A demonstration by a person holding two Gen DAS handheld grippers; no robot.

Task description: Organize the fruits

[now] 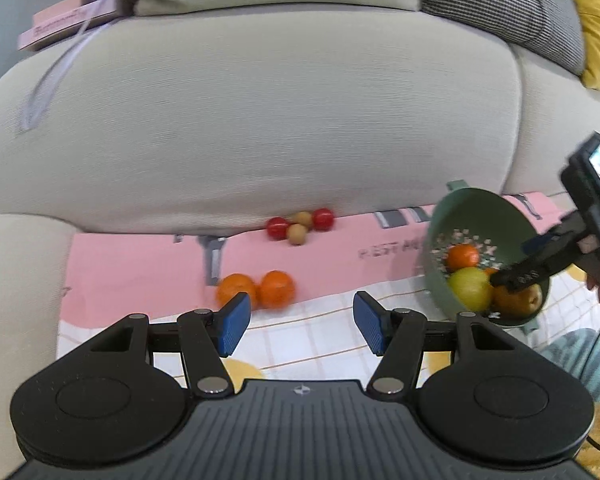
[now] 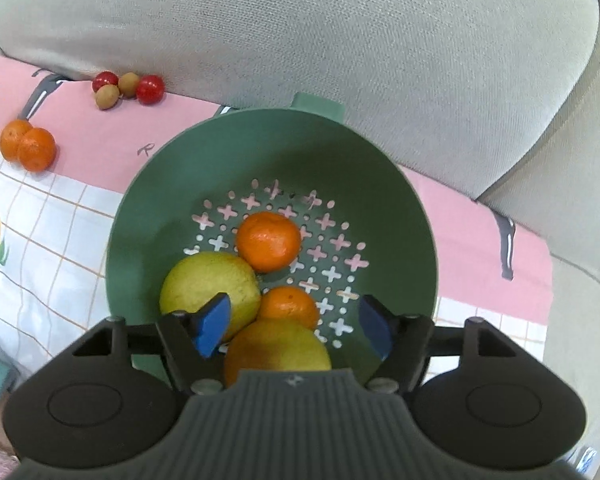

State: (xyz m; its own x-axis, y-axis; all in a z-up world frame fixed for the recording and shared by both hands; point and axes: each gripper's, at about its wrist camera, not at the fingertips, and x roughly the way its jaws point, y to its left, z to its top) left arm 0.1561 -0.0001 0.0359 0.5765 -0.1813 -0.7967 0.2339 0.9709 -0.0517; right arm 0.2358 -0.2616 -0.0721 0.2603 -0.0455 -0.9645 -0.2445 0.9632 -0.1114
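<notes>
A green colander [image 2: 148,208] [image 1: 512,216] sits on the cloth by the sofa. It holds a tangerine [image 2: 268,240], a yellow-green fruit [image 2: 204,284], a smaller tangerine [image 2: 290,304] and a large orange-yellow fruit [image 2: 276,344]. My right gripper [image 2: 294,328] is open, its blue pads over the colander's near side, nothing between them. Two tangerines [image 1: 260,290] [image 2: 28,146] lie on the cloth. Small red and tan fruits [image 1: 300,222] [image 2: 128,88] lie against the sofa. My left gripper [image 1: 298,324] is open and empty, just short of the two tangerines.
A pink and white checked cloth [image 1: 320,332] covers the sofa seat. The grey sofa back [image 1: 260,120] rises behind the fruits. A pink box with ribbon [image 1: 68,20] and grey and yellow cushions [image 1: 540,12] lie on top.
</notes>
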